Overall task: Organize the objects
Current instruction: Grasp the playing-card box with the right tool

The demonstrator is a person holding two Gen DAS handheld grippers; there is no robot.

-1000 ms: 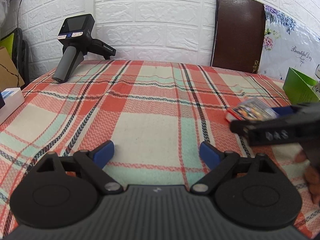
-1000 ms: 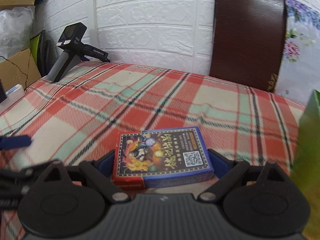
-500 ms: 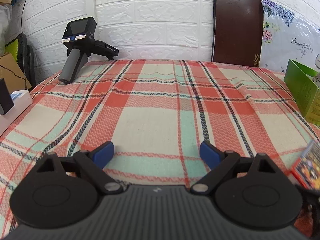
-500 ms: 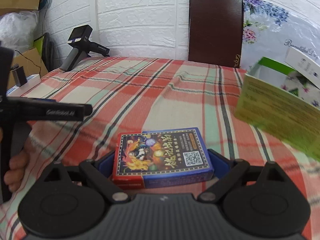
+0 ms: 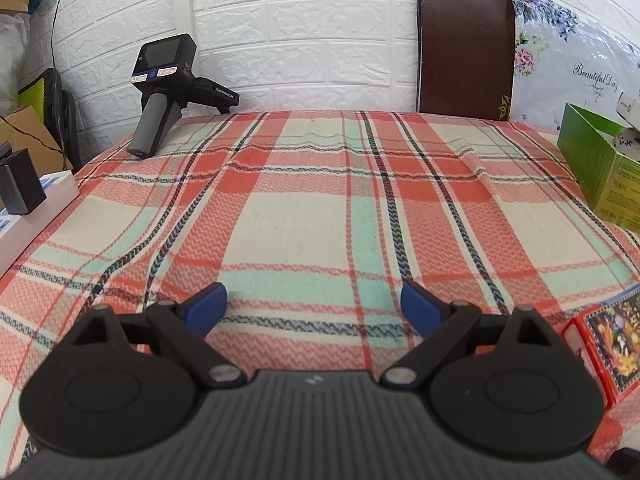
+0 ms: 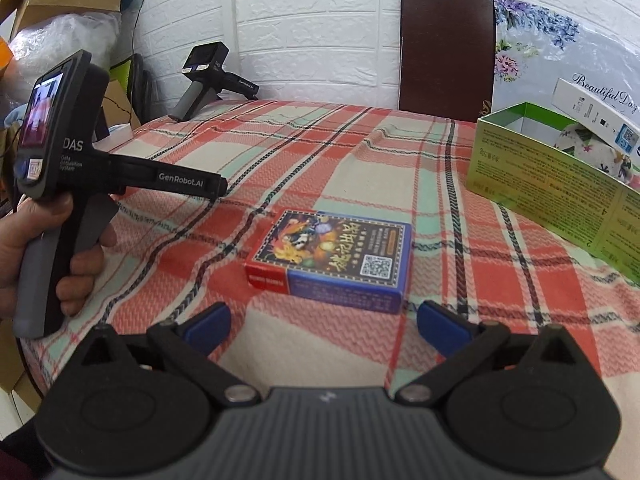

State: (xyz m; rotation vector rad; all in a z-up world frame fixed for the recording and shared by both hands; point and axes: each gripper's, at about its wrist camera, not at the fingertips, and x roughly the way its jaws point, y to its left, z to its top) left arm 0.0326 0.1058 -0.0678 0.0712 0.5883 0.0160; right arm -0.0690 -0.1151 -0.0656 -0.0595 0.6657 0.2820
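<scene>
Left tongs [image 5: 314, 307]: spread wide, gripping nothing, blue pads apart over the plaid cloth [image 5: 320, 208].
Right tongs [image 6: 322, 322]: spread wide as well, nothing between the pads; hovered just short of the card box.
Card box [image 6: 332, 258]: lay flat on the cloth, directly ahead of the right tongs and apart from both pads, printed face up, red end toward the left. Seen also at the lower right edge of the left wrist view [image 5: 608, 336], beside the left tongs' right arm.
Green box [image 6: 560, 196]: stood open on the cloth at the right, well apart from the card box; held a white patterned item [image 6: 588, 146] and a white carton [image 6: 596, 110].
Left hand [image 6: 44, 248]: wrapped round the grey grip of the left device, seen at the left of the right wrist view.
Spare gripper [image 5: 168, 92]: rested at the far left corner of the bench, against the white brick wall [image 5: 300, 20].
Brown board [image 5: 466, 44]: leaned upright against the wall behind the bench.
White box [image 5: 36, 212]: sat at the left edge, a dark block [image 5: 20, 188] on top.
</scene>
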